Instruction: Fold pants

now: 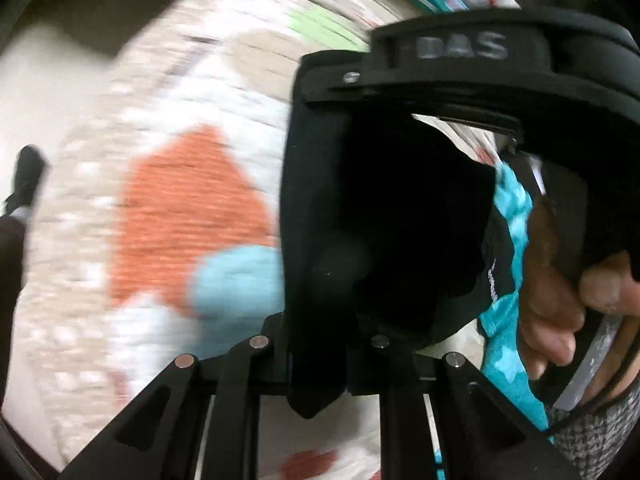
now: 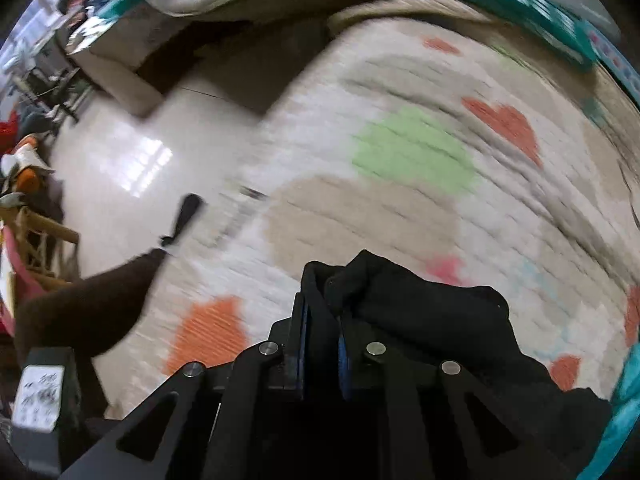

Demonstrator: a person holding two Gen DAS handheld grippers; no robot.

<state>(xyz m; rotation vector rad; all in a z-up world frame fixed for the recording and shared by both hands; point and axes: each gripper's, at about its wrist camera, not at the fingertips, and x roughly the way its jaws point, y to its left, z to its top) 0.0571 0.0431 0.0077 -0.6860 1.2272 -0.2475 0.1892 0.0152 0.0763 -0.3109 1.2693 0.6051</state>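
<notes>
We find the black pants (image 2: 432, 320) lifted off the patterned quilt (image 2: 400, 208), bunched against both tools. The right tongs (image 2: 322, 320) are pressed together on a fold of the fabric, which trails off to their right. The left tongs (image 1: 320, 320) also appear clamped on the cloth, though dark fabric hides the tips. Both views are blurred. We judge this a carrying stage of a fold. The next move calls for lowering the held edge evenly onto the quilt ahead.
</notes>
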